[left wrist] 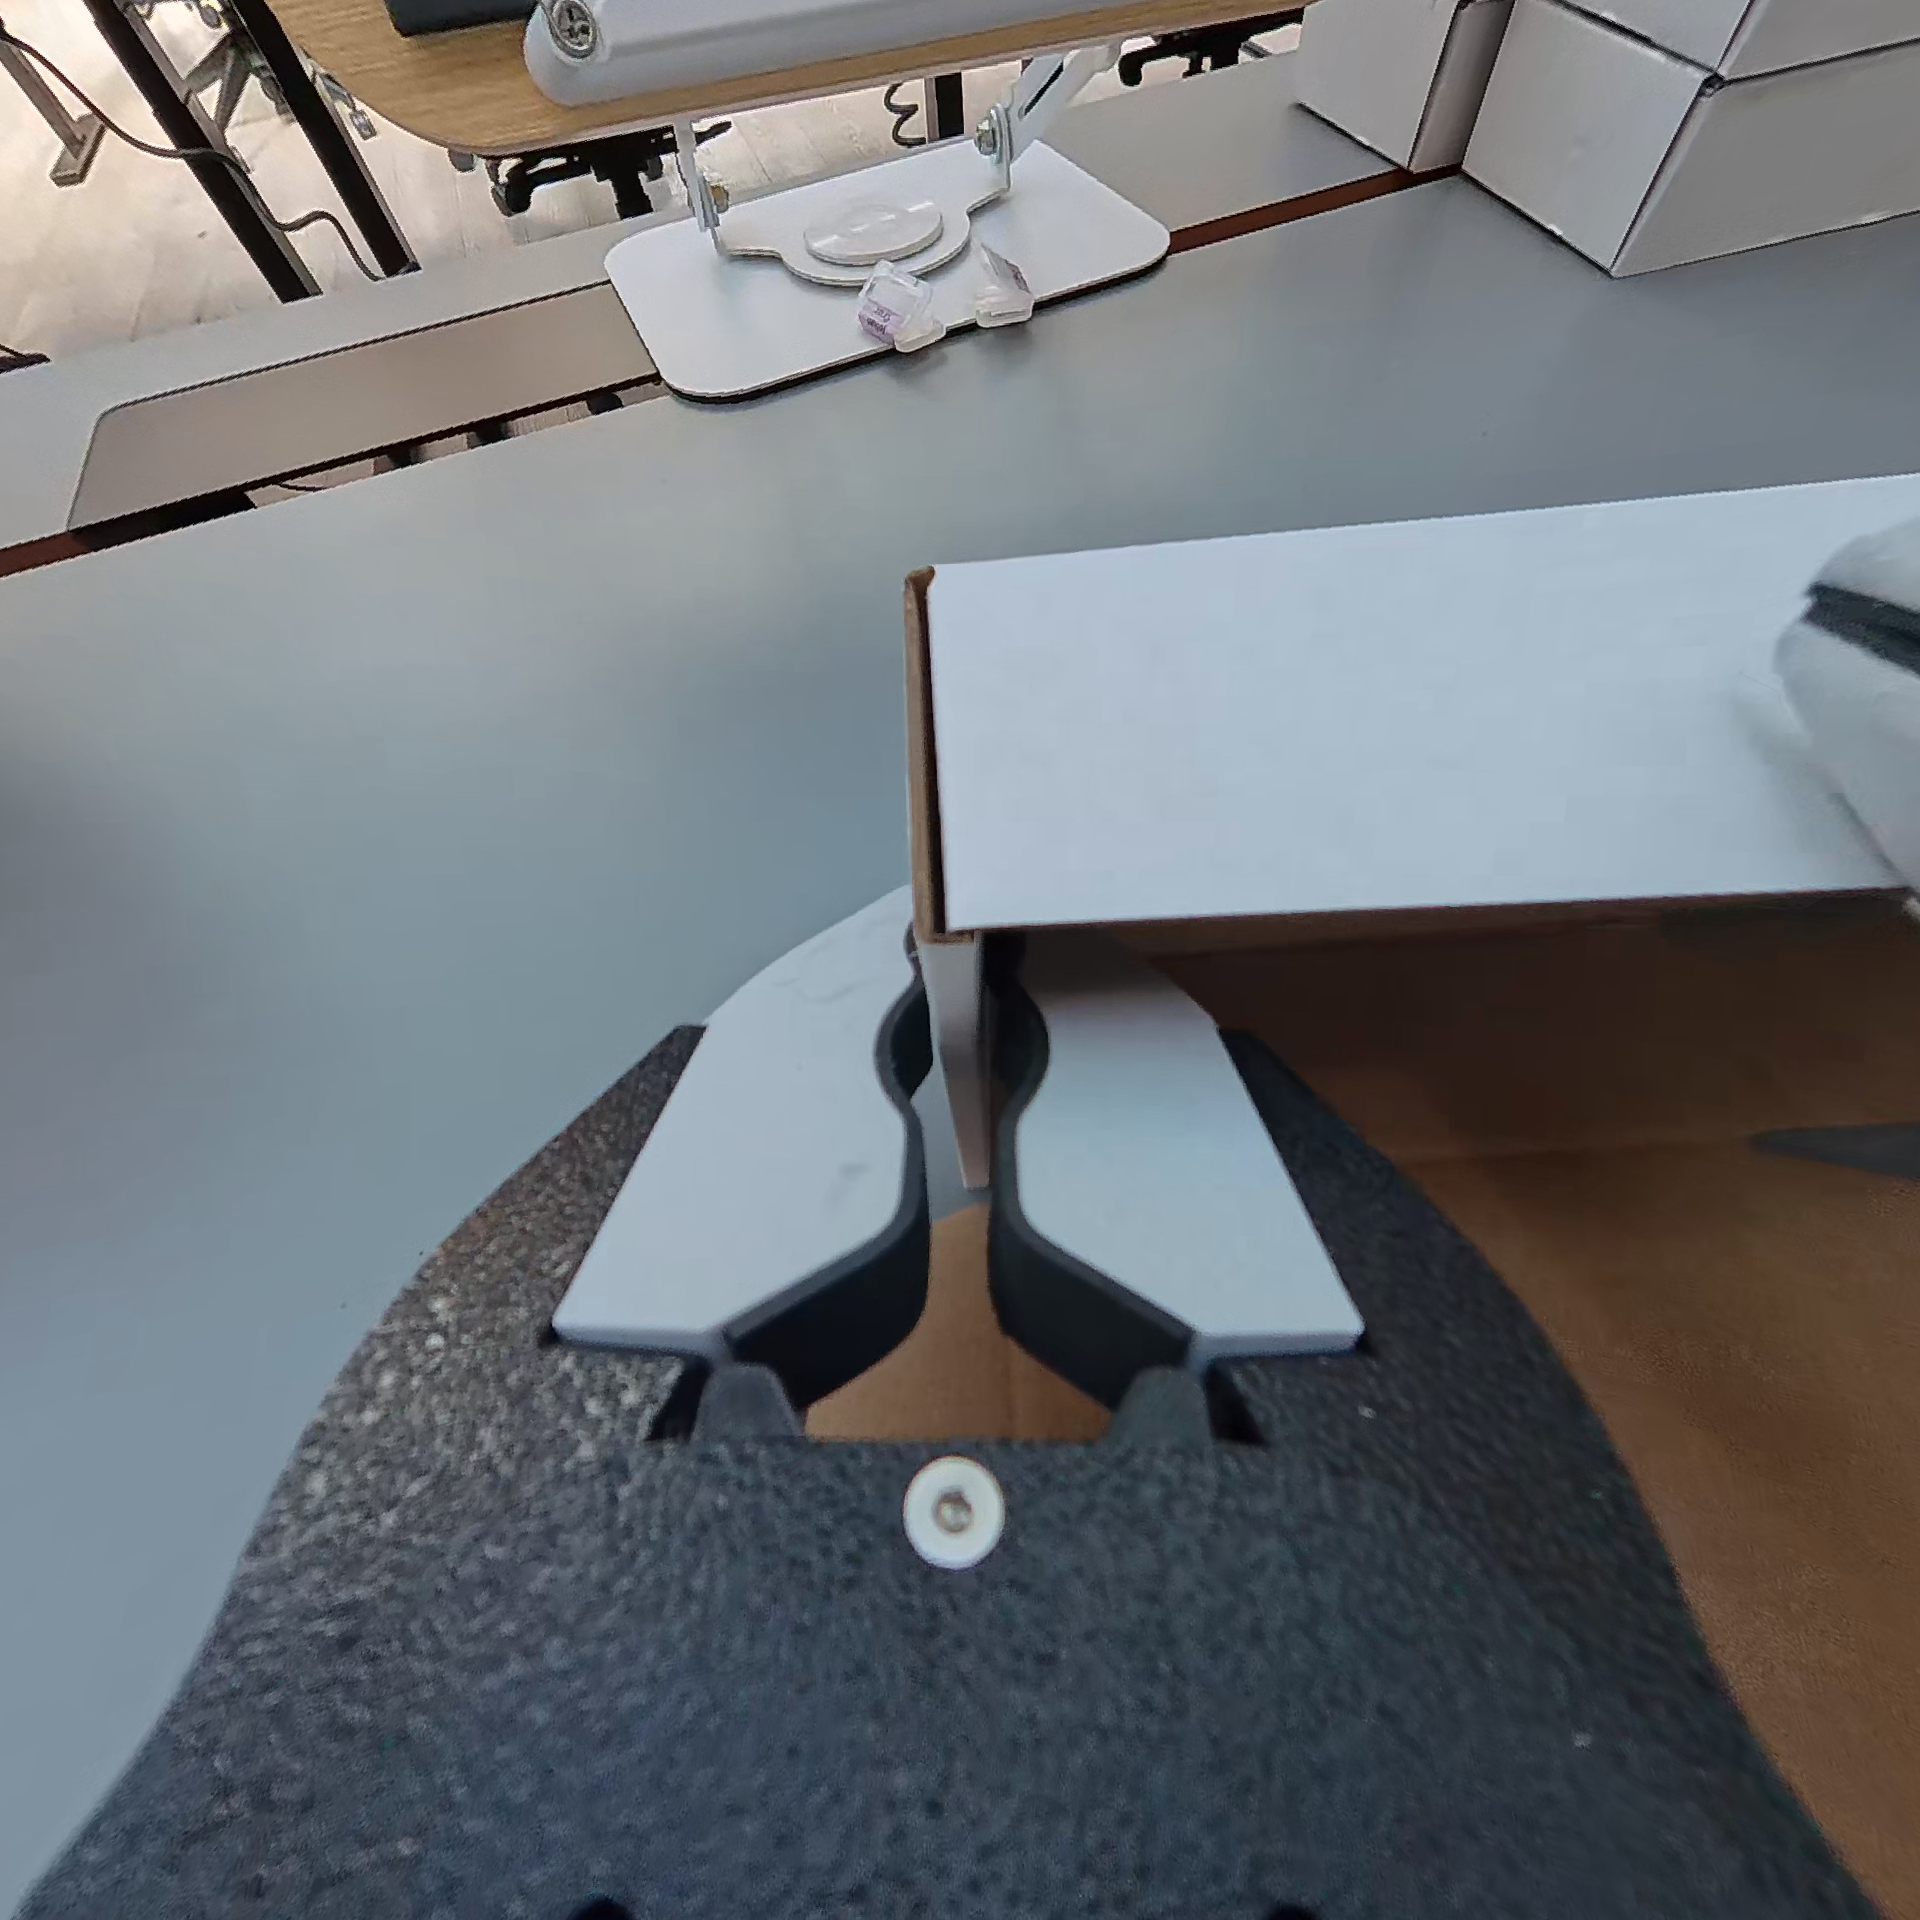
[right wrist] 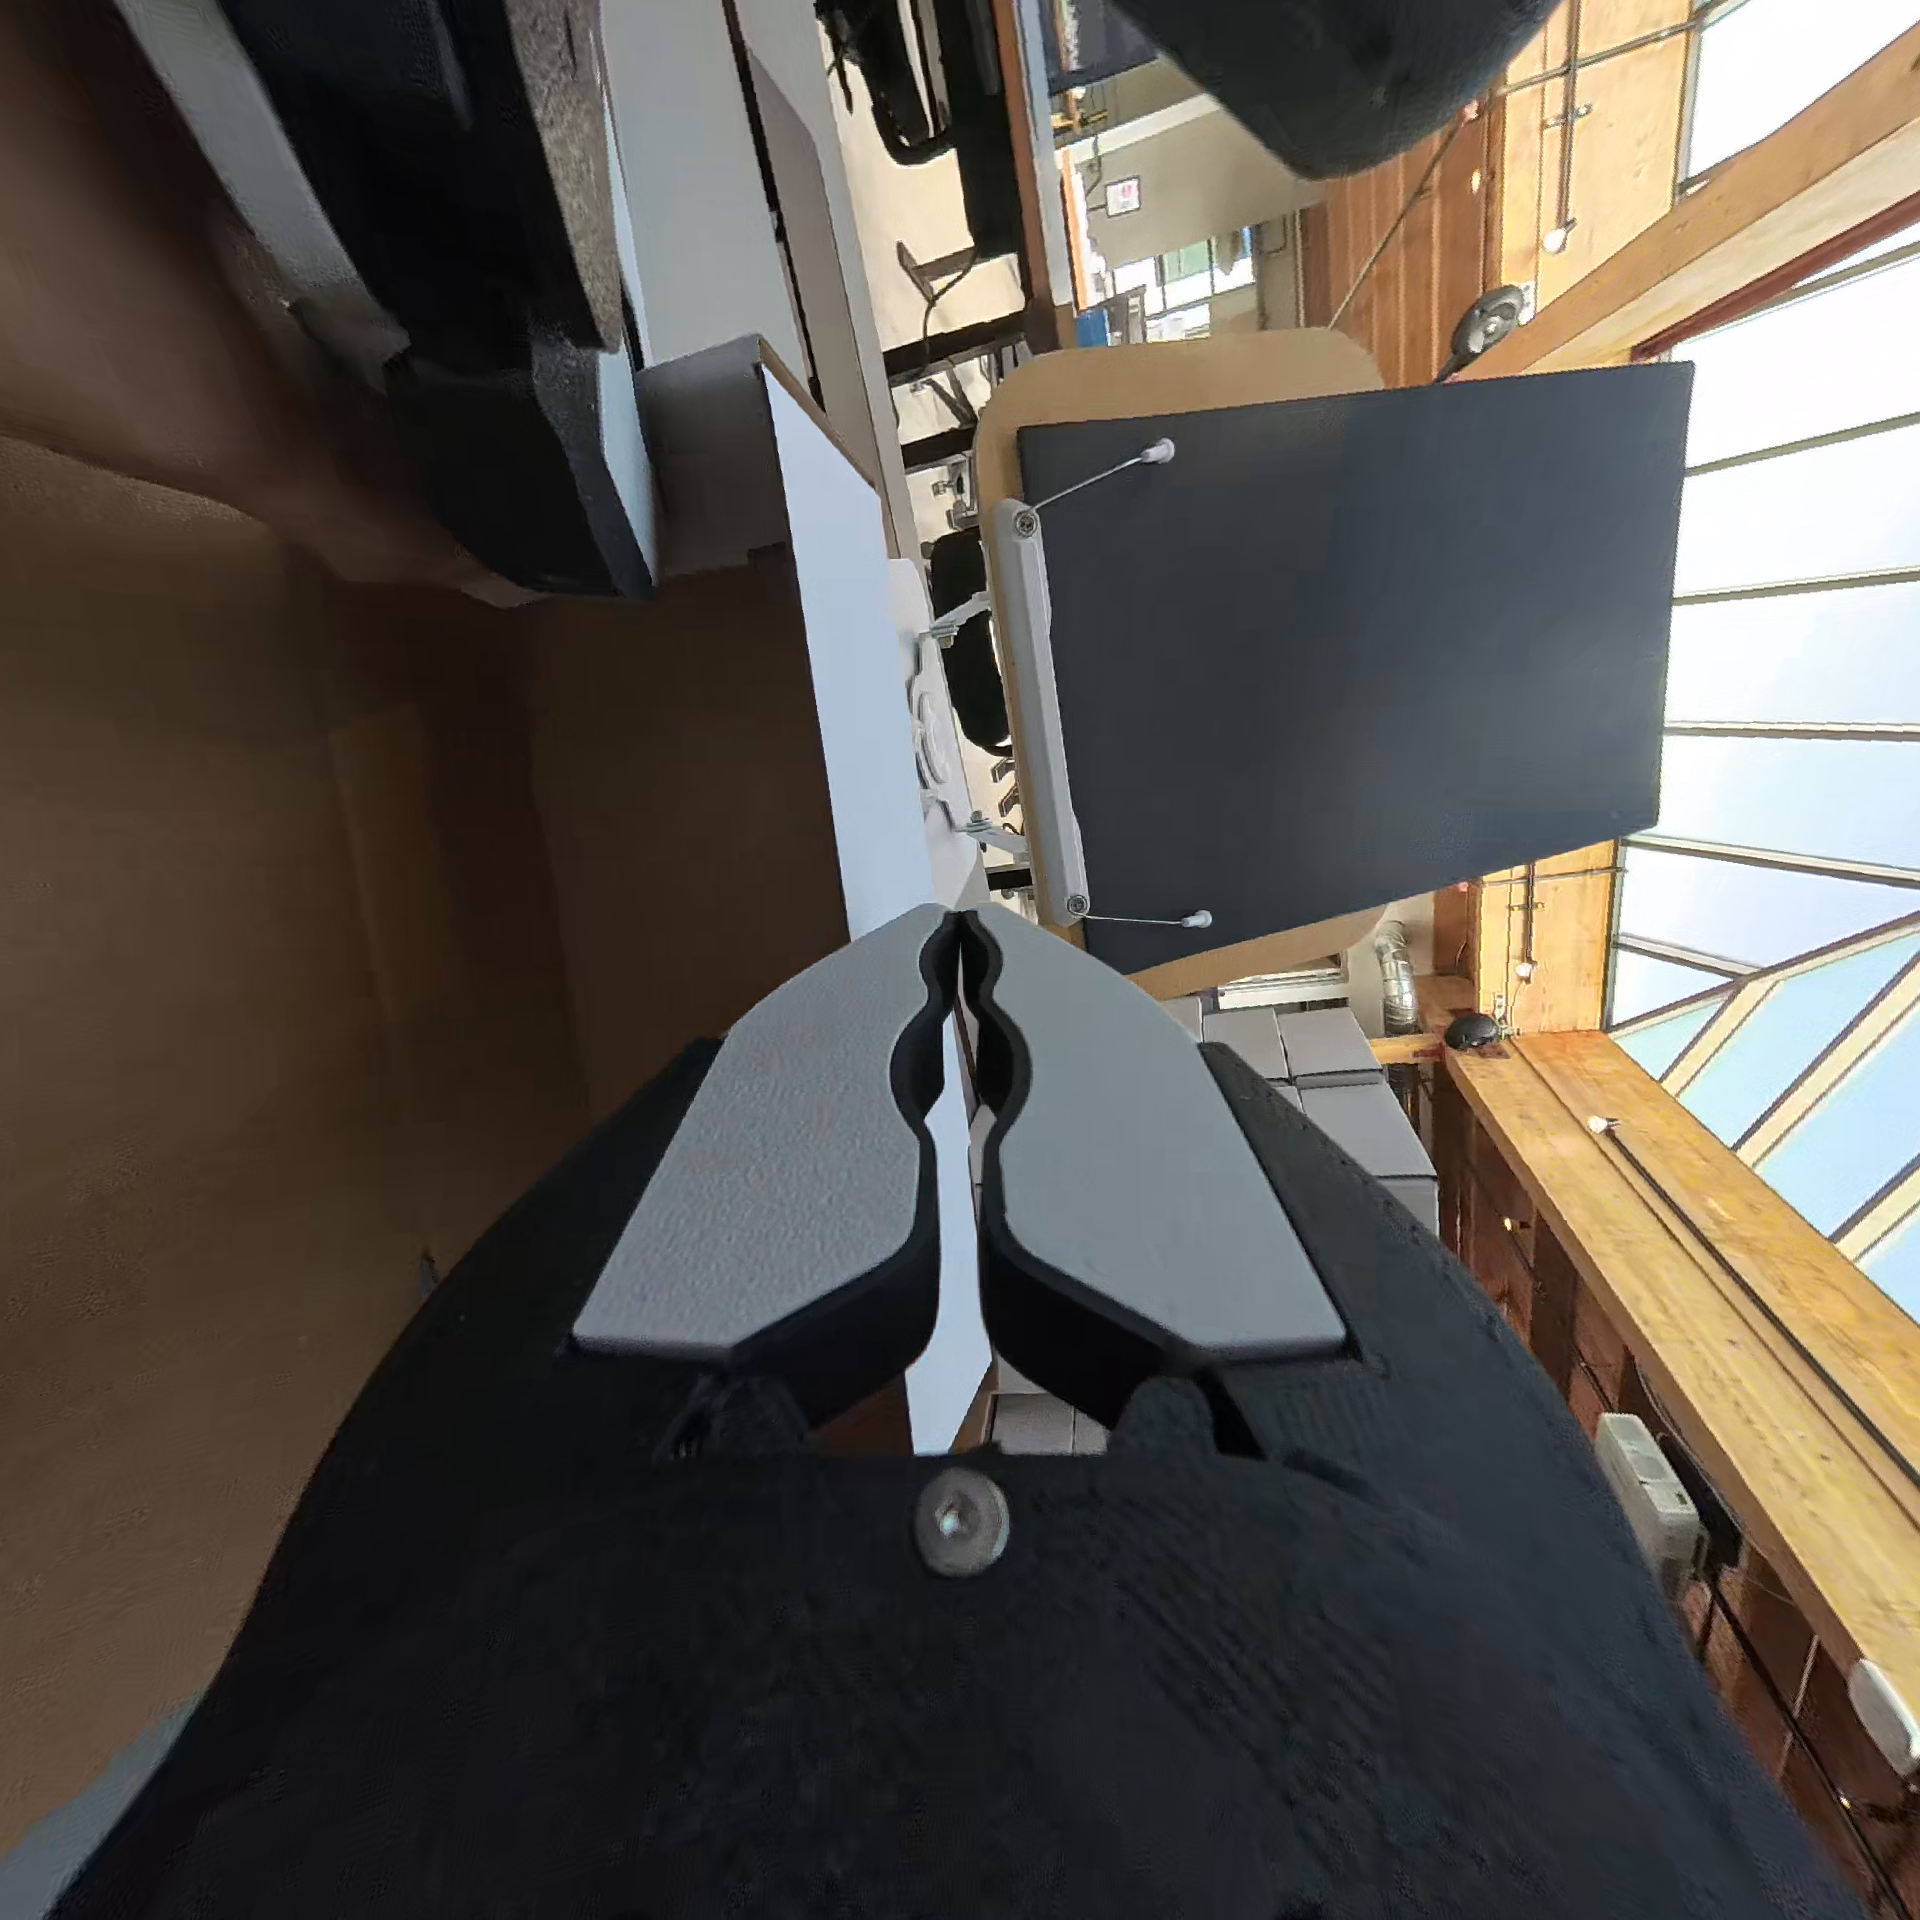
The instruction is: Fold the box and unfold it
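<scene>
The box is white cardboard outside and brown inside, lying open on the grey table. In the left wrist view one white wall (left wrist: 1403,727) stands up over the brown floor (left wrist: 1558,1299). My left gripper (left wrist: 961,997) is shut on a narrow white corner flap (left wrist: 961,1070) below that wall. My right gripper shows at the far right edge (left wrist: 1860,717), on the same wall. In the right wrist view, which is turned sideways, my right gripper (right wrist: 956,925) is shut on the wall's edge (right wrist: 847,623), with the brown inside (right wrist: 312,883) to the left. The left gripper (right wrist: 499,395) shows farther off.
A white stand base (left wrist: 1039,239) with small clear plastic pieces (left wrist: 899,312) sits at the back of the grey table (left wrist: 416,779). Stacked white boxes (left wrist: 1683,135) stand at the back right. A dark screen (right wrist: 1351,665) sits on the stand.
</scene>
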### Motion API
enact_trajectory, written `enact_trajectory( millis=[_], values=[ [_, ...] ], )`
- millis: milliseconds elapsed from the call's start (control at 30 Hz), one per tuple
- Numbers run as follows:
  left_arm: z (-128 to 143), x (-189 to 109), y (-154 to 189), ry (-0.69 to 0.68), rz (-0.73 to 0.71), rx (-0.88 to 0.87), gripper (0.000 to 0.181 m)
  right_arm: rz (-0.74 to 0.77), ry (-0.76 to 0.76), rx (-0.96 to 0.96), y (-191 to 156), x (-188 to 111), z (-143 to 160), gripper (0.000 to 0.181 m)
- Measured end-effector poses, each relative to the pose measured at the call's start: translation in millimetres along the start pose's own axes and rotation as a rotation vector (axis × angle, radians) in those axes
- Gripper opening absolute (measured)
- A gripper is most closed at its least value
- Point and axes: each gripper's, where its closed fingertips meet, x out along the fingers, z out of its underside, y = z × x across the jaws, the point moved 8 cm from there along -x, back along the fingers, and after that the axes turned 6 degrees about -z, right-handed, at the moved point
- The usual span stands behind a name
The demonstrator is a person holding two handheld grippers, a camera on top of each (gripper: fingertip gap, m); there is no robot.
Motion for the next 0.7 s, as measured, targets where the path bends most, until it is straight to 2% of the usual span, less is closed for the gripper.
enact_trajectory(
  millis=[67,167,333,533,700],
  values=[
    [0,0,-1,-0.003,0.0,-0.008,0.006,-0.006,0.019,0.093,-6,-13,6,0.0],
    [0,1,-3,-0.007,0.005,-0.033,0.006,0.033,-0.044,0.195,-8,-27,32,0.0],
    [0,1,-3,-0.007,-0.006,-0.027,0.006,0.046,-0.12,0.314,11,-29,72,0.0],
    [0,2,-5,-0.014,-0.006,-0.071,0.006,-0.068,-0.262,0.046,7,-6,66,0.0],
    [0,3,-9,-0.024,0.033,-0.171,0.006,-0.124,-0.337,-0.043,-8,2,51,0.0]
  ],
)
